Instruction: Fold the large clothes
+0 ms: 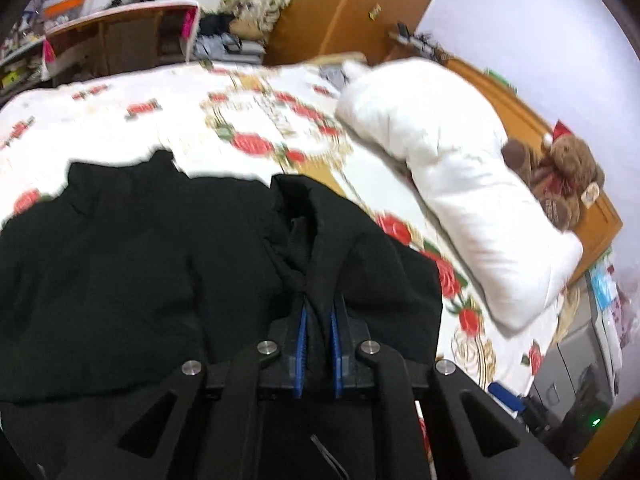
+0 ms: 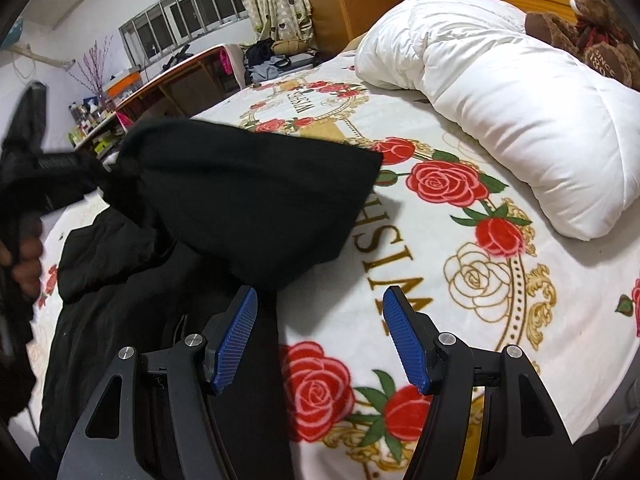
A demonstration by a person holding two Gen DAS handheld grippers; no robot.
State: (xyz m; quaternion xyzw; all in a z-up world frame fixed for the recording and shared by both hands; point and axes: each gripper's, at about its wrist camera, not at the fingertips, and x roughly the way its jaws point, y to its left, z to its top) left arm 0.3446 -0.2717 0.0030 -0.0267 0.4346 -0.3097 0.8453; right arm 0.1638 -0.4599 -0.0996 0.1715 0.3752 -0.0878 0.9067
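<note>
A large black garment [image 1: 132, 264] lies on the rose-patterned bedspread [image 1: 248, 120]. My left gripper [image 1: 319, 312] is shut on a bunched fold of this black cloth, which rises between its blue pads [image 1: 302, 332]. In the right wrist view the black garment [image 2: 248, 196] is lifted at its left side, where the left gripper [image 2: 106, 174] pinches it, with a hand on its handle at the frame's left edge. My right gripper [image 2: 320, 304] stands open above the garment's right edge and the bedspread [image 2: 460, 280]. Nothing is between its blue pads [image 2: 236, 332].
A white duvet roll [image 2: 500, 100] lies along the head of the bed with a brown teddy bear [image 1: 560, 176] behind it. A wooden headboard [image 1: 540, 128], a wardrobe [image 1: 332, 4], a desk [image 2: 180, 80] and a curtained window lie beyond. Boxes [image 1: 580, 352] stand beside the bed.
</note>
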